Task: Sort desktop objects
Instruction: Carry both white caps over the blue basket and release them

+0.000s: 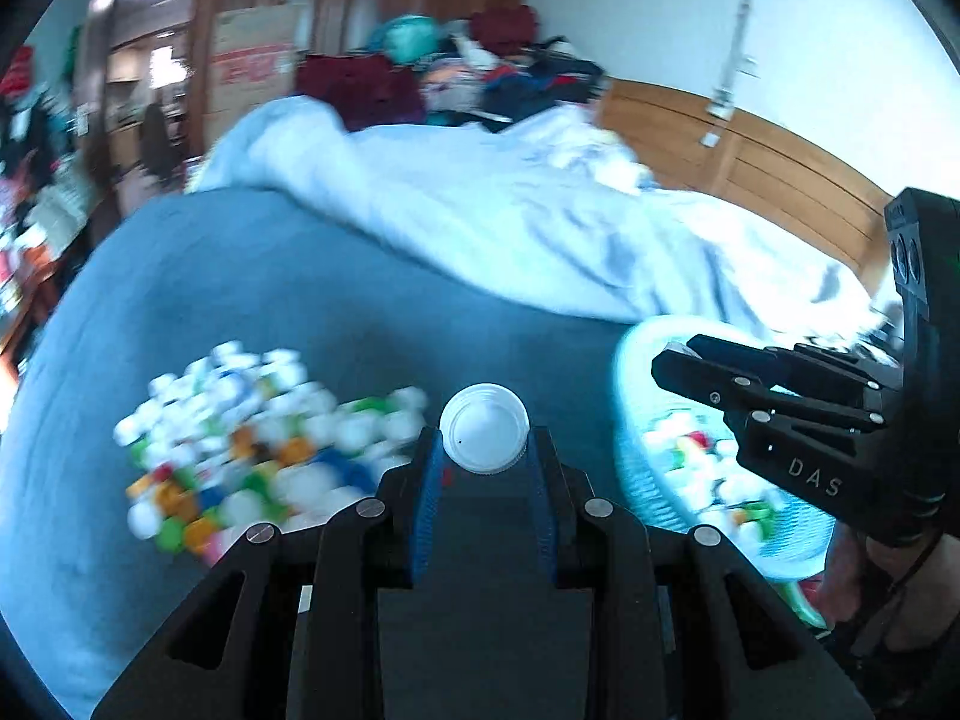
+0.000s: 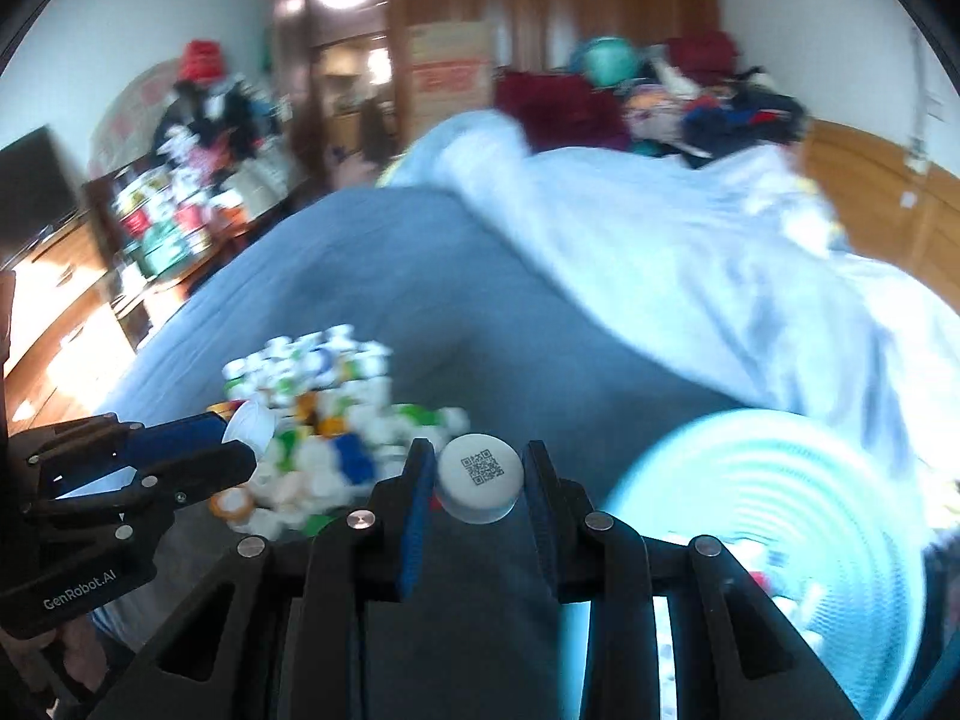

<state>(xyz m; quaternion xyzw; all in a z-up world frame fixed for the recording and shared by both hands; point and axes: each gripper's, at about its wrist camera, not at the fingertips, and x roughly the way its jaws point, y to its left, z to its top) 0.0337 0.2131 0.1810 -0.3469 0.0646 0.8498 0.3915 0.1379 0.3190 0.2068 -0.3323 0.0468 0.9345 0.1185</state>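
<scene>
You are holding a white cap (image 1: 484, 435) pinched between the left gripper (image 1: 485, 450) pads, above the blue sheet (image 1: 300, 300). Your right gripper (image 2: 478, 480) is clamping another cap (image 2: 479, 477) — this one bearing a QR code. The cap pile (image 1: 252, 450) is lying on the sheet to the left, and the pale basket (image 2: 780, 480) — already holding caps — is sitting to the right.
</scene>
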